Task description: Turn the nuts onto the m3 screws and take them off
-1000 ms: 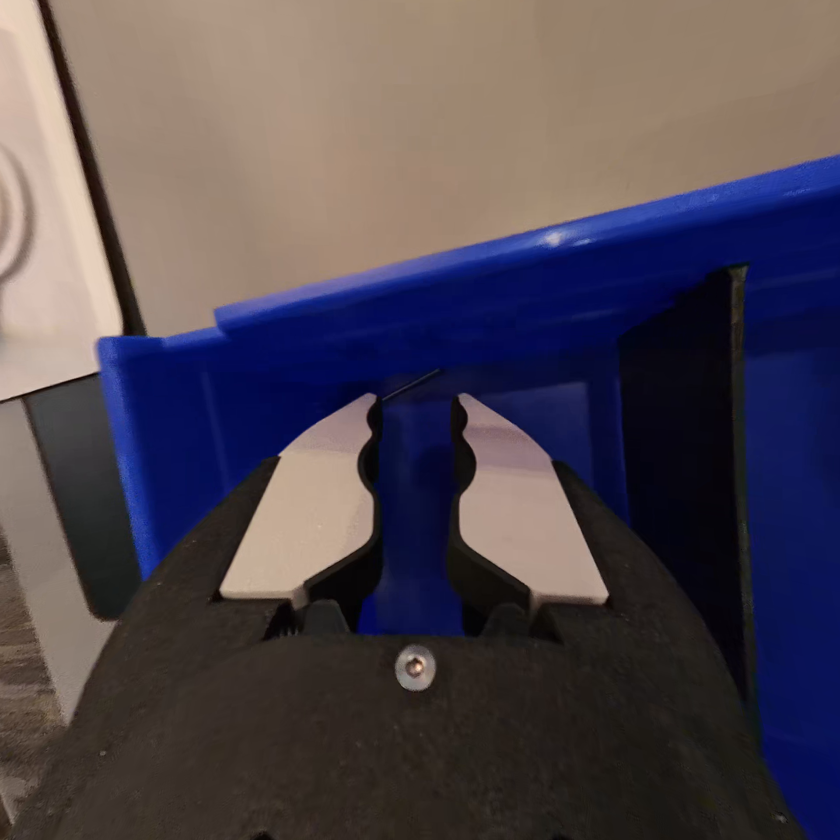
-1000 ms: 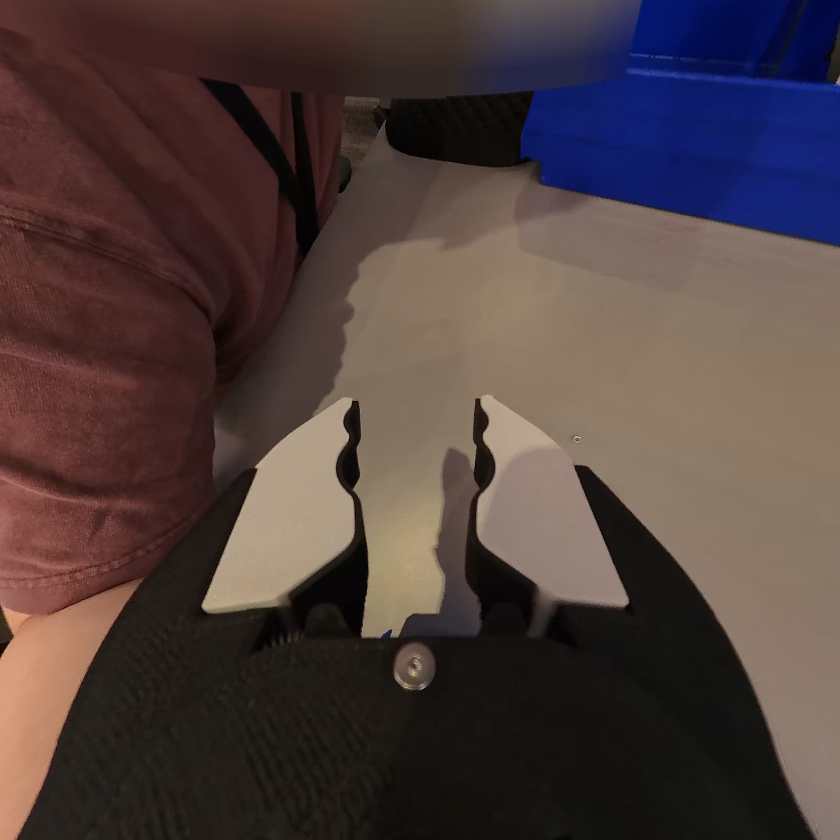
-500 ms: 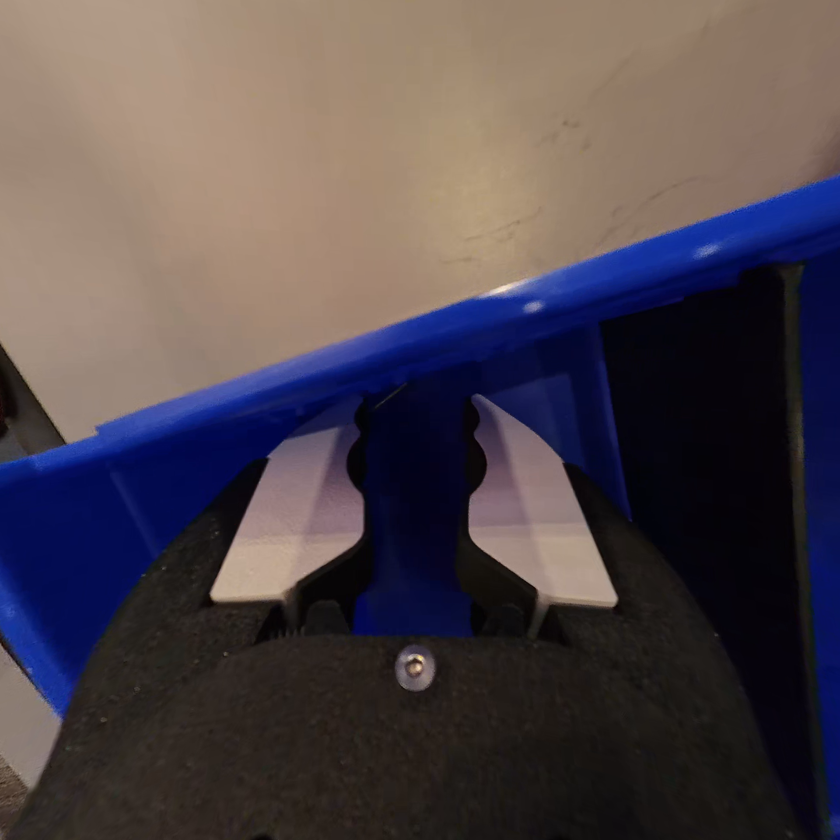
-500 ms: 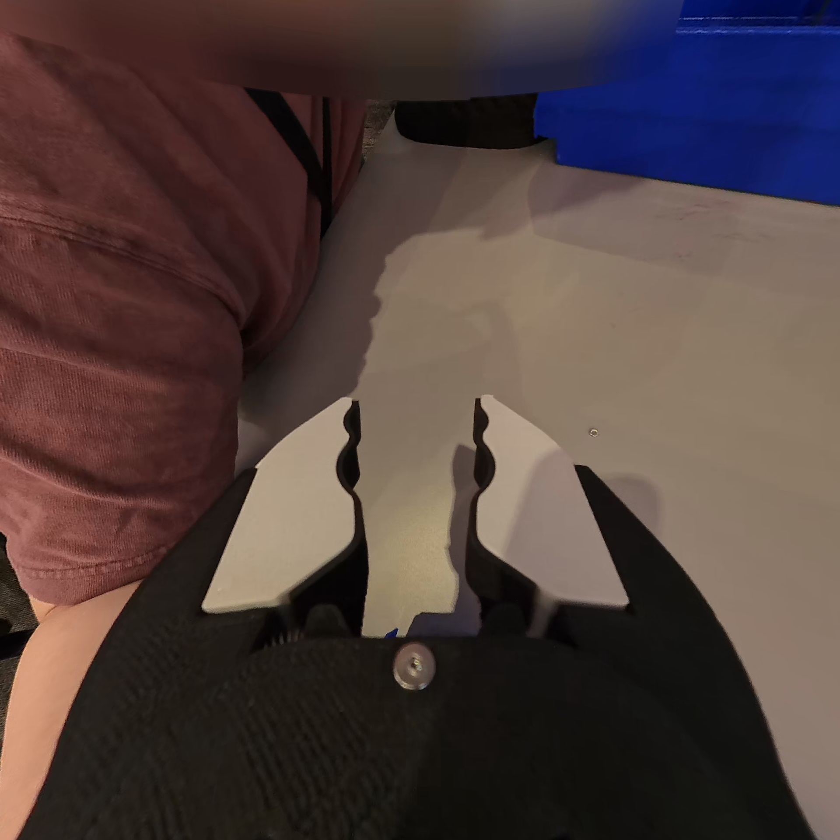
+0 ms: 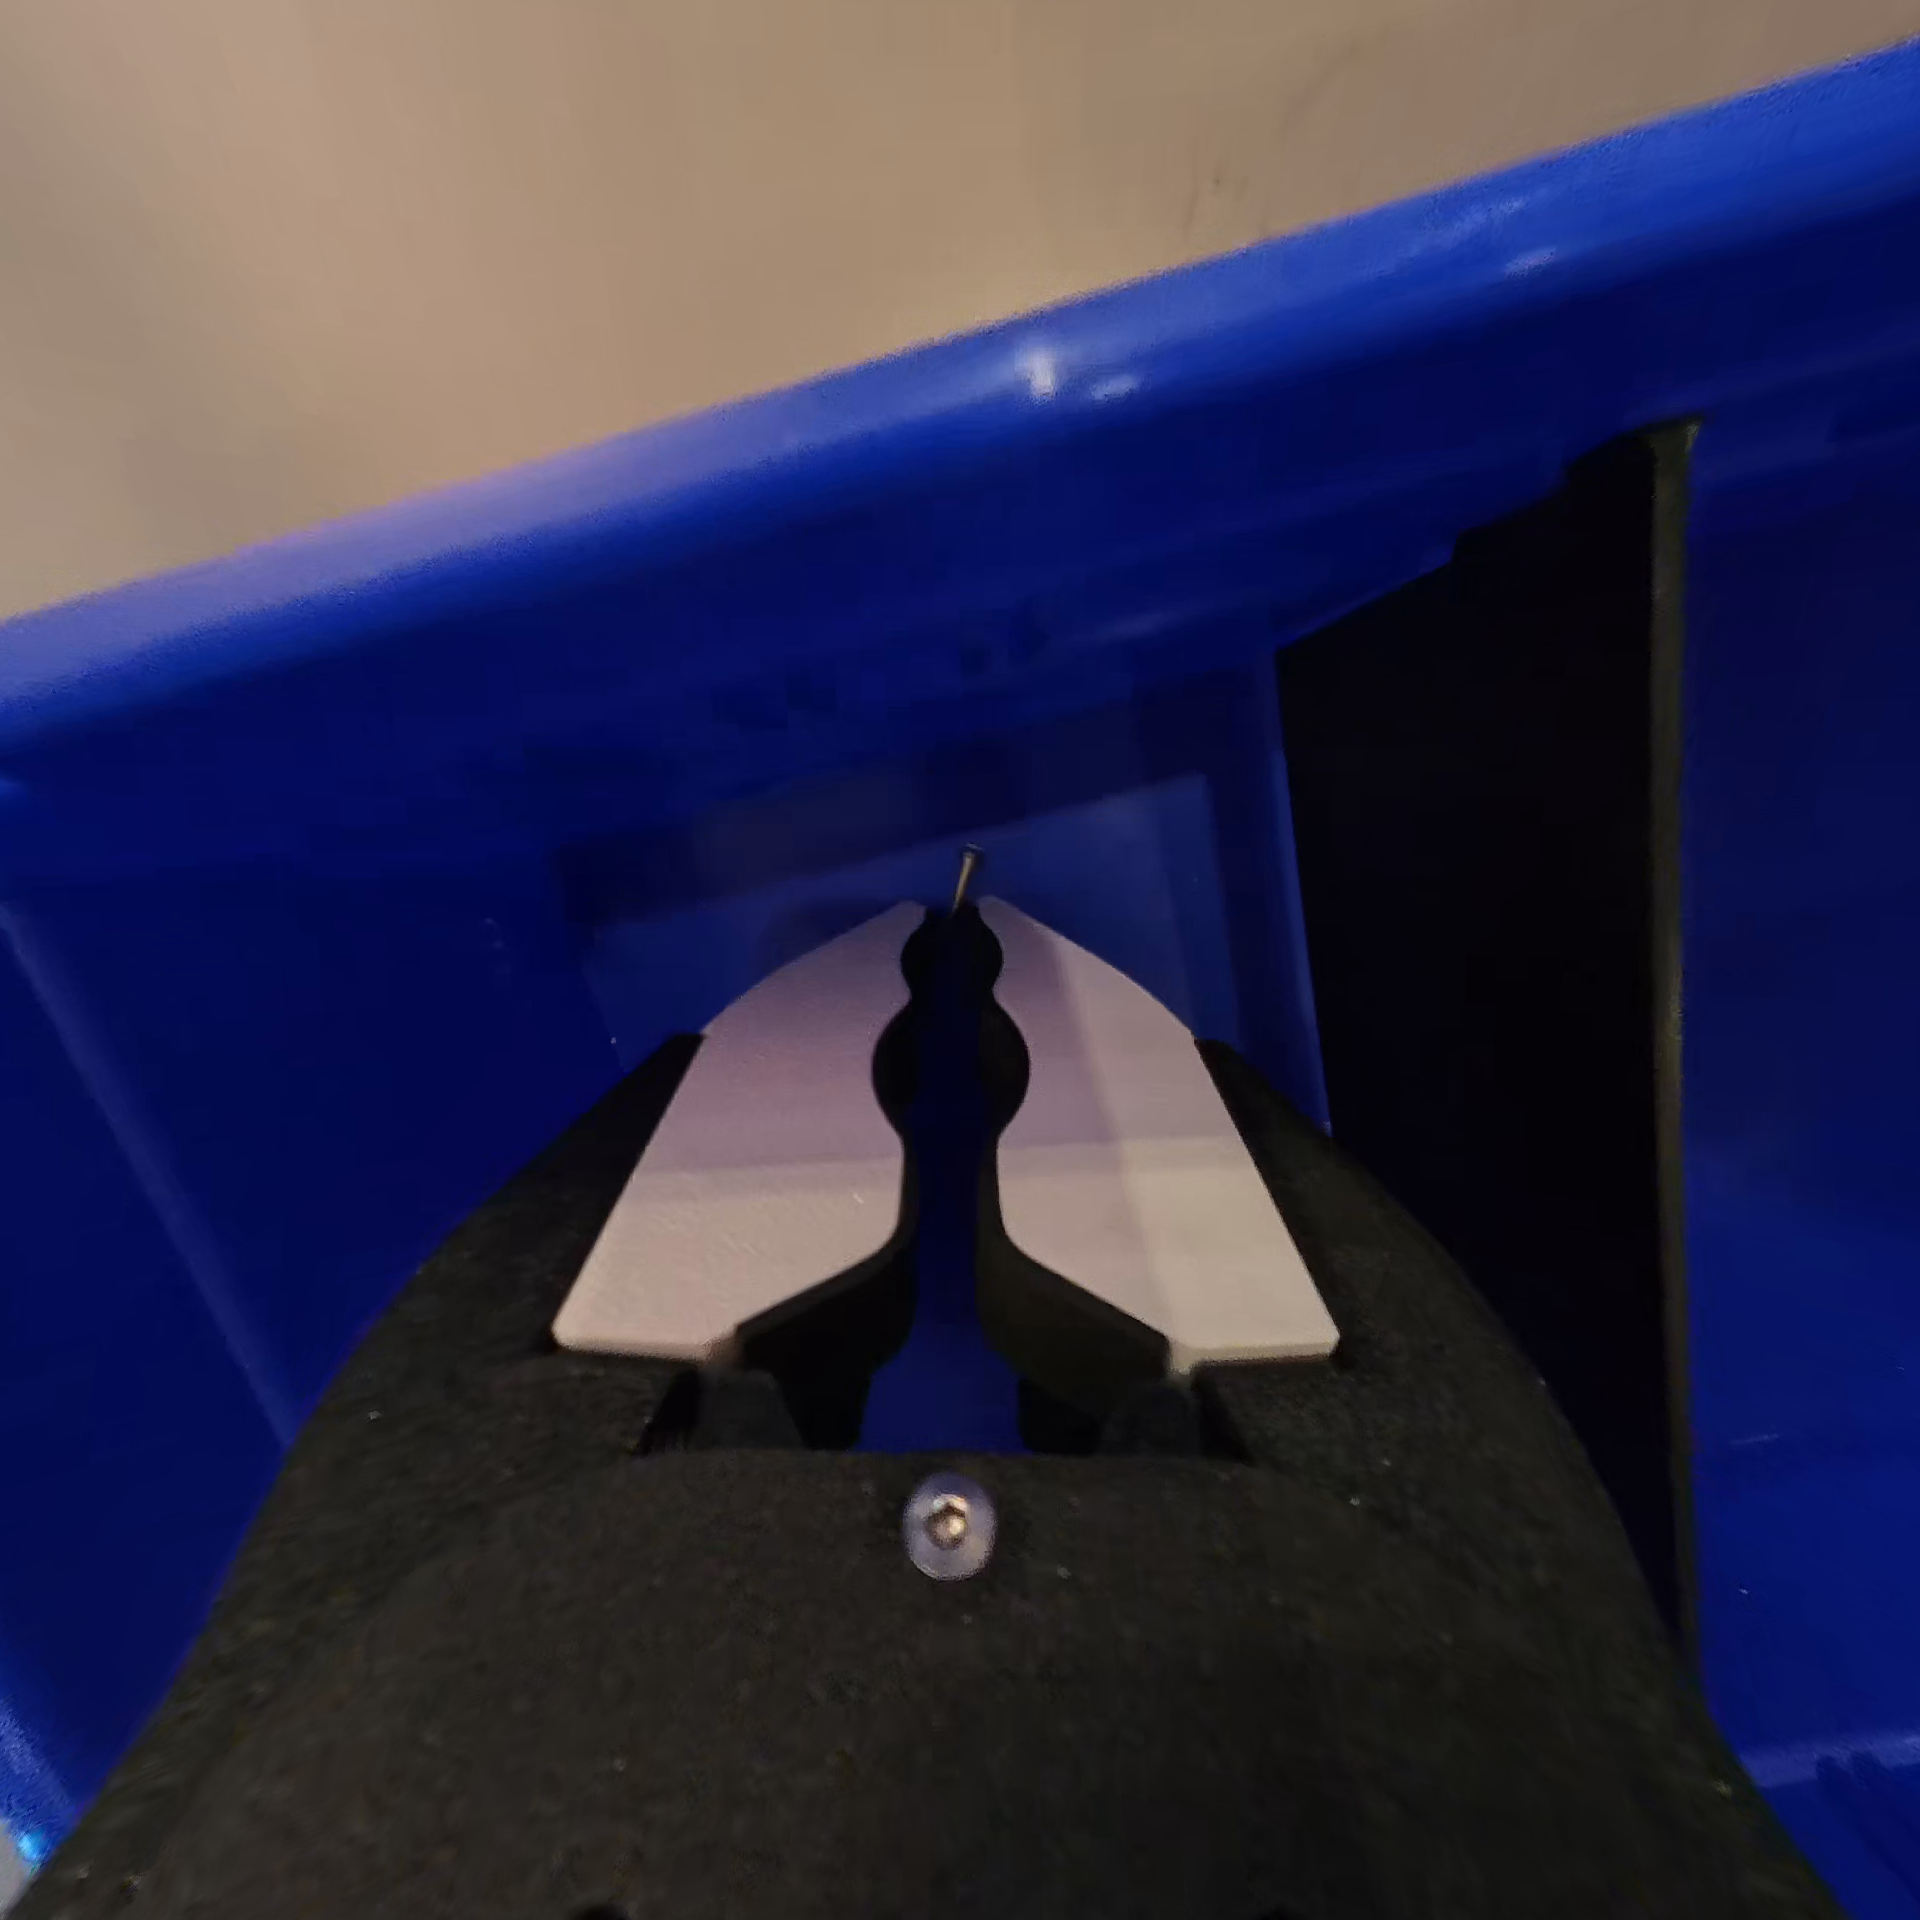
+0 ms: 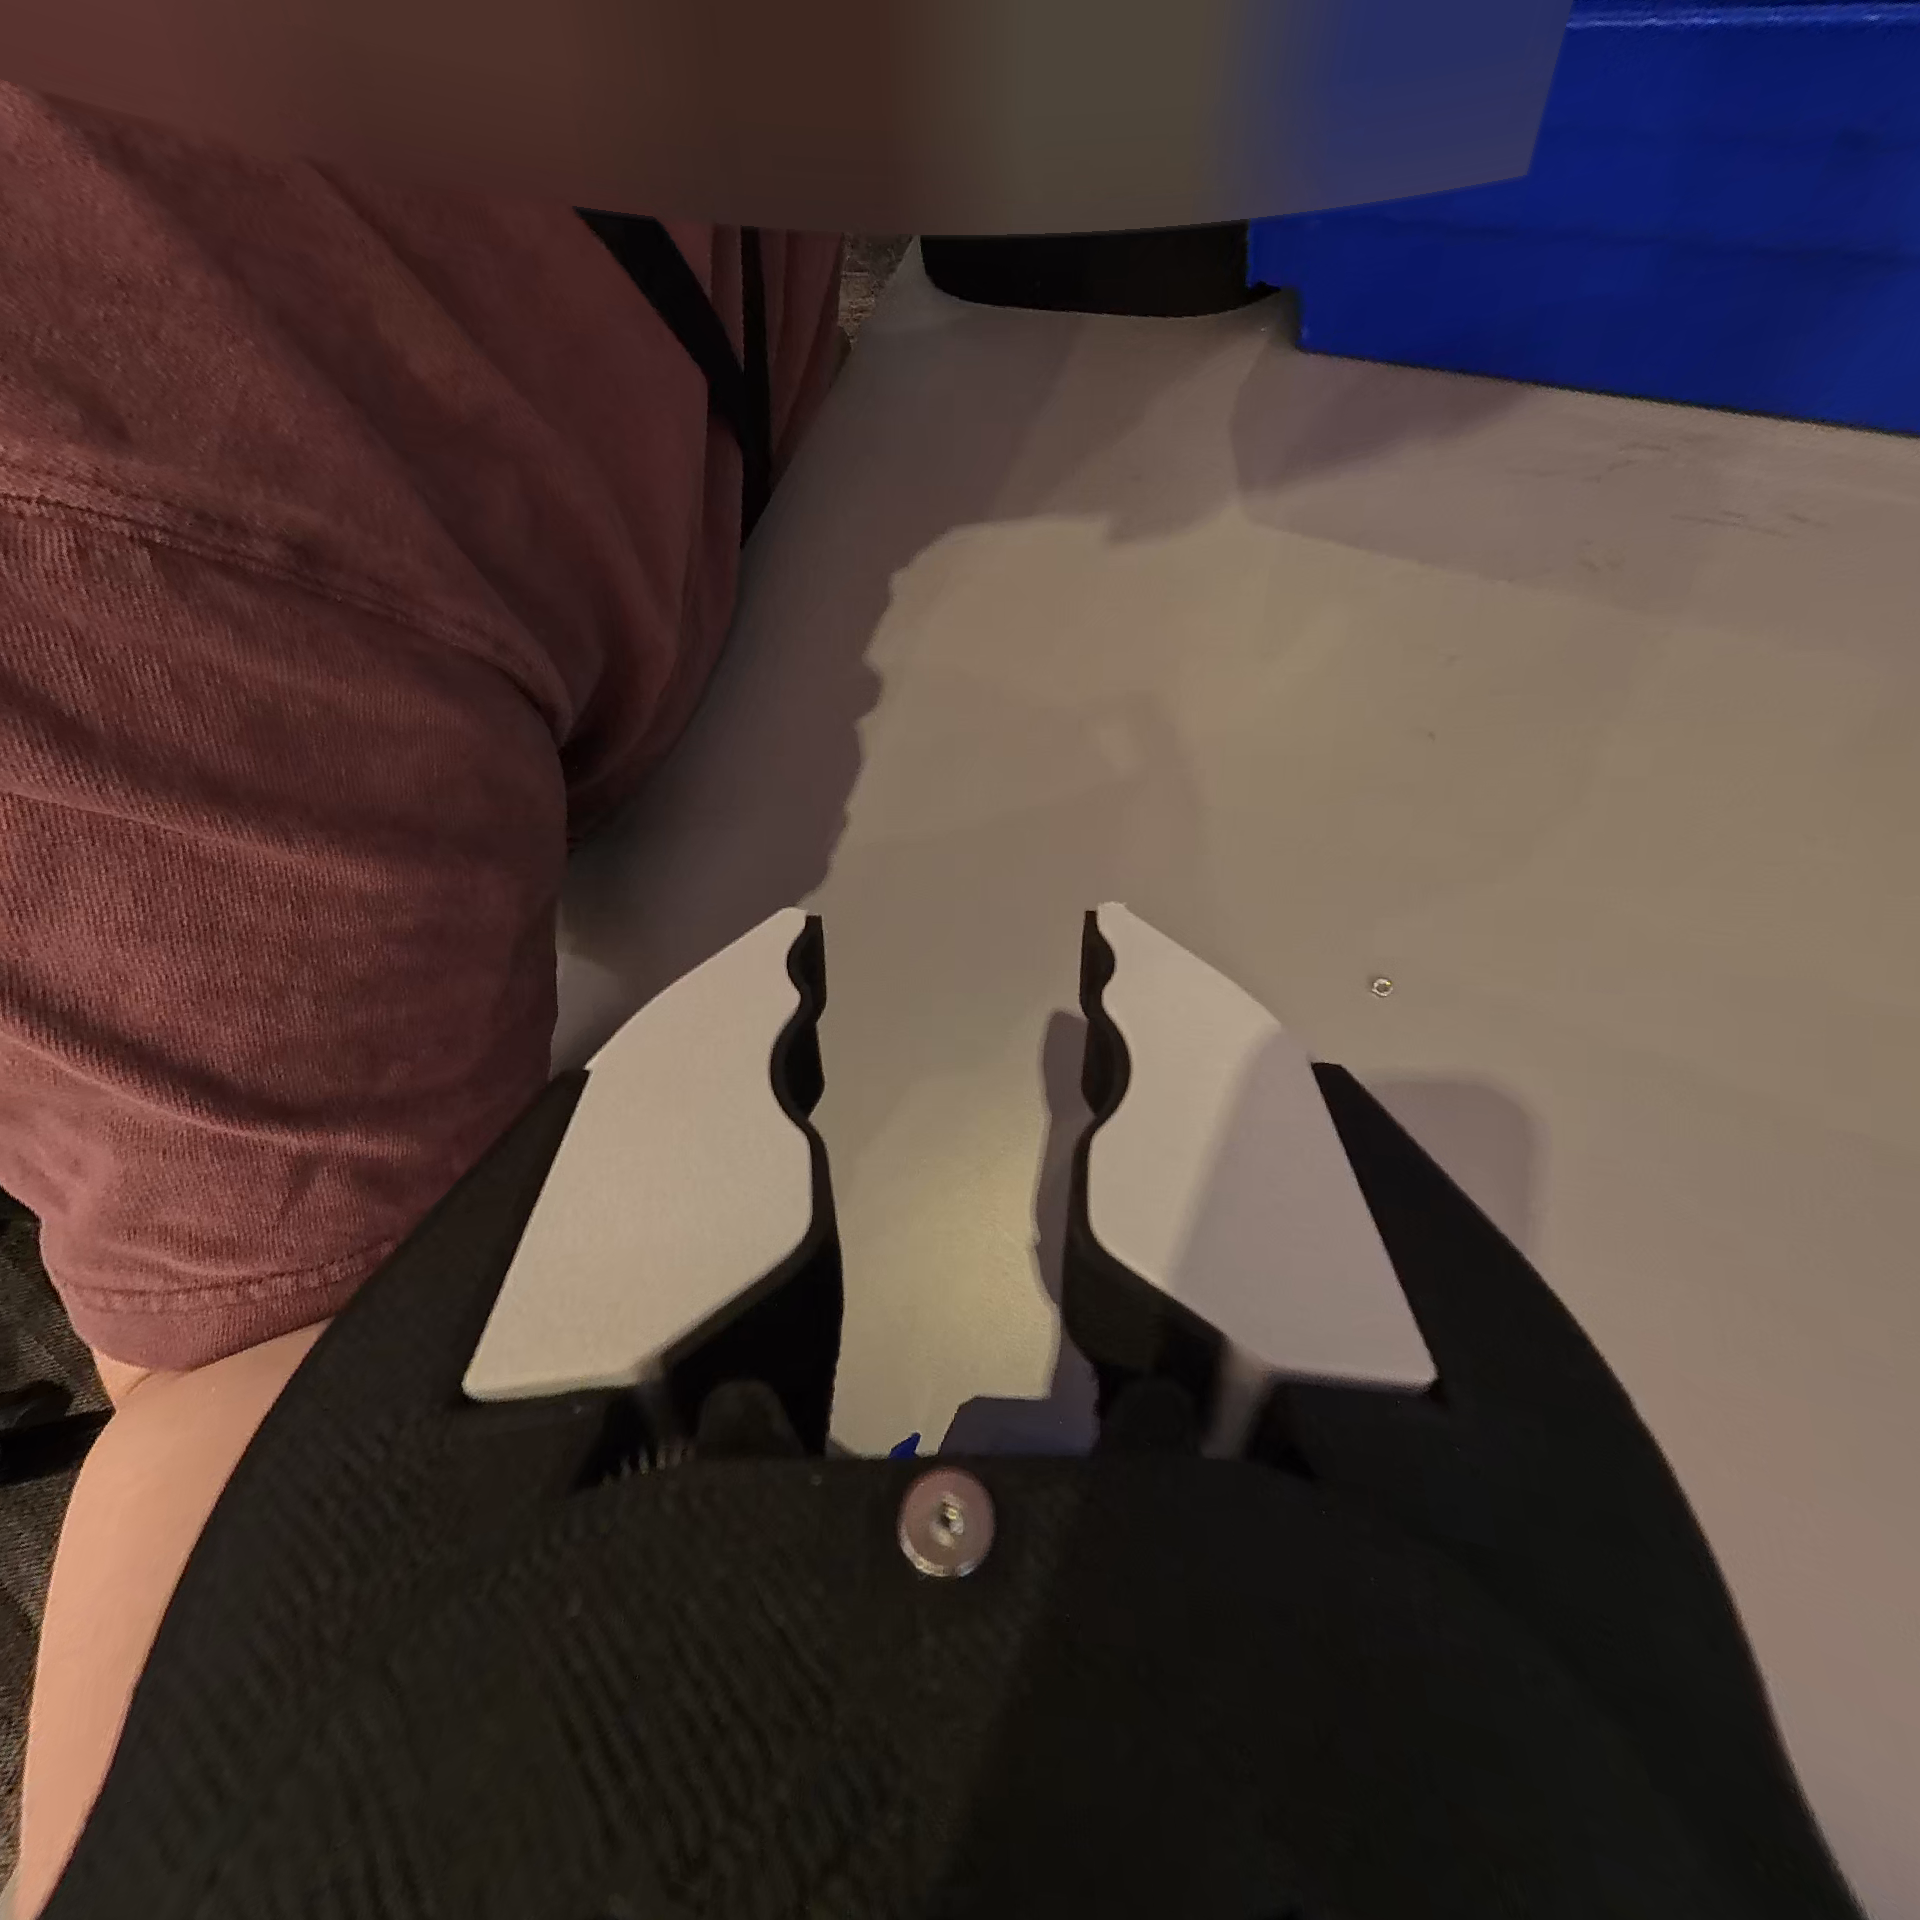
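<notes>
In the left wrist view my left gripper is inside a blue plastic bin, its fingertips closed together on a thin dark screw that sticks up out of the tips. In the right wrist view my right gripper is open and empty, hovering low over the grey table. A small silver nut lies on the table just right of the right fingertip.
A black divider stands in the bin to the right of my left gripper. The blue bin sits at the table's far right in the right wrist view. A person in a maroon shirt is close on the left. The tips of one gripper are about 35 cm away from the tips of the other.
My left gripper moved deeper into the bin and closed from open onto the screw. My right gripper drifted slightly; the nut now sits a bit farther right of it.
</notes>
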### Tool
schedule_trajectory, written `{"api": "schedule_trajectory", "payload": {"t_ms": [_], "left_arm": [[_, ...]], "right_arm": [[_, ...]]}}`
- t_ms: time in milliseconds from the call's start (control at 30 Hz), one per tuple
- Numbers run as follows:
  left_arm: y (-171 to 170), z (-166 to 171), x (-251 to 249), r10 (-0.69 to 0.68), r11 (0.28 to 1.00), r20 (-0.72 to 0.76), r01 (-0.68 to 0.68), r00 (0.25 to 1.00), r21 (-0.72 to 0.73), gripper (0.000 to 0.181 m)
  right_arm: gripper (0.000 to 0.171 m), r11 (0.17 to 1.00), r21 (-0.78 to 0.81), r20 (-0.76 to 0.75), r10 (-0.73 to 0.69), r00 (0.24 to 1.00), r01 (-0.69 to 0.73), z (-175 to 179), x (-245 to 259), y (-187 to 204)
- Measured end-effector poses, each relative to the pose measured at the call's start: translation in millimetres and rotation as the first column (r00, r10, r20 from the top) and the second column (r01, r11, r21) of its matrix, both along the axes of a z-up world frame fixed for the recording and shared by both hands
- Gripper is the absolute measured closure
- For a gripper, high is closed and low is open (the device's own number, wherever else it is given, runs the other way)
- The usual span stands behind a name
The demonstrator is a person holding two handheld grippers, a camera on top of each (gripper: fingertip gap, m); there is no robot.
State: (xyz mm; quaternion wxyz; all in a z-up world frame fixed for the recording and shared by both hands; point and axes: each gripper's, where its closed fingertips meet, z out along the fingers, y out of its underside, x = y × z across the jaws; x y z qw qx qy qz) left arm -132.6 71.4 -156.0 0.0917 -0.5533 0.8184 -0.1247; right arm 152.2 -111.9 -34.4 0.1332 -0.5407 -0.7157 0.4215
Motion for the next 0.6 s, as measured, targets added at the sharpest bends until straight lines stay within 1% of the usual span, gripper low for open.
{"api": "schedule_trajectory", "payload": {"t_ms": [133, 233, 333, 500, 600], "left_arm": [[0.9, 0.0, -2.0, 0.02, 1.0, -0.008, -0.02, 1.0, 0.015, 0.178], [3.0, 0.3, -4.6, 0.069, 0.997, -0.015, -0.068, 0.998, 0.023, 0.178], [5.2, 7.7, -5.3, 0.117, 0.993, 0.026, -0.117, 0.993, 0.025, 0.178], [14.1, 43.2, -2.8, 0.219, 0.973, 0.155, -0.227, 0.963, 0.038, 0.178], [12.1, 75.7, 6.2, 0.289, 0.953, 0.264, -0.303, 0.92, 0.01, 0.179]], "right_arm": [[0.123, 1.0, -0.005, 0.012, 0.009, 1.0, -0.009, -1.9, 0.1, -1.8], [0.124, 1.0, -0.008, 0.01, 0.017, 1.0, -0.017, -1.5, -0.4, -2.9], [0.124, 1.0, -0.009, 0.009, 0.019, 1.0, -0.019, -1.6, 0.0, -2.8], [0.125, 1.0, 0.002, -0.007, 0.011, 1.0, -0.011, 0.4, -0.2, -0.2], [0.125, 1.0, 0.027, -0.05, -0.011, 0.999, 0.012, 5.8, -4.1, 5.9]]}}
